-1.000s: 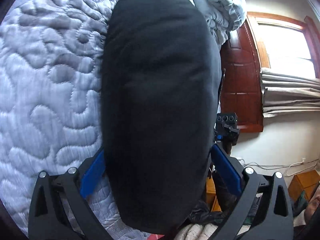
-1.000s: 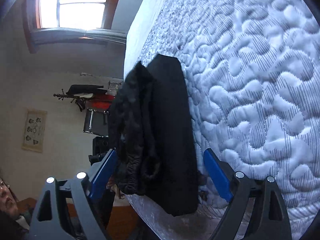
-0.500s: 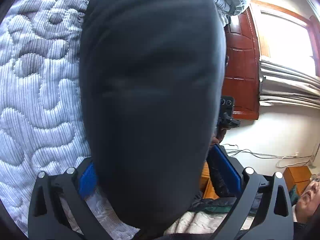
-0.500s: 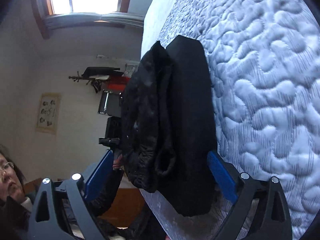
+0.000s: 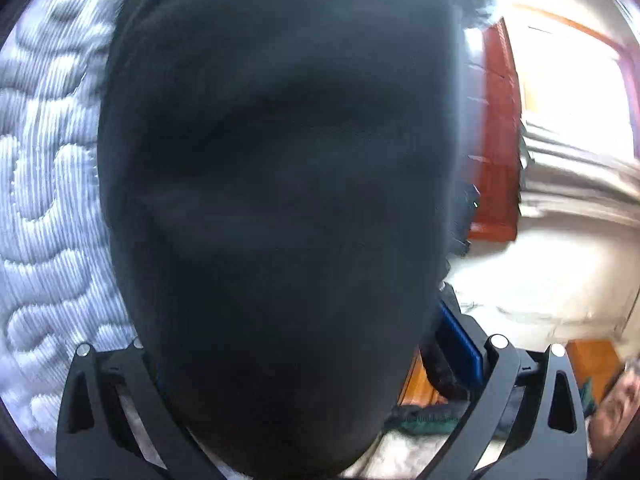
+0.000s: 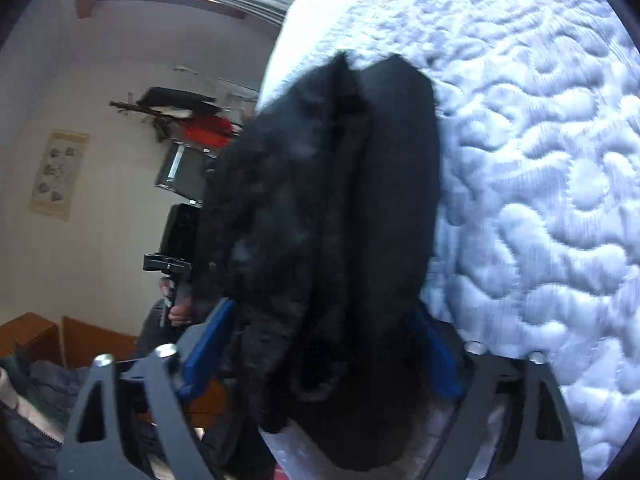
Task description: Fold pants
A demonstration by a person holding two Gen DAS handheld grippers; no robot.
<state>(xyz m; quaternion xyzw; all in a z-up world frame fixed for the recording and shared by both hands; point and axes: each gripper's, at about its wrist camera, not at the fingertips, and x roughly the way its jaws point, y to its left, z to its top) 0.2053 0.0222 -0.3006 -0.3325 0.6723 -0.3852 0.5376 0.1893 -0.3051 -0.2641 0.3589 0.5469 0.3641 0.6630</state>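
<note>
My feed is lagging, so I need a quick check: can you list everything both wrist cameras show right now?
pants: one, black, folded in layers at the bed's edge, between both grippers' fingers
quilted bedspread: one, pale blue-white, under the pants
wall poster: one, beige, on the wall
wooden window frame: one, reddish-brown, beside a bright window
left gripper: black with blue pads, open around the pants
right gripper: black with blue pads, open around the pants

We saw black pants (image 6: 340,240), plain and unpatterned, against a pale blue-grey bed (image 6: 540,160) quilted in winding swirls over fine stripes. Each claw had black arms and blue pads (image 5: 460,340), and the door (image 5: 494,140) was reddish-brown wood.
</note>
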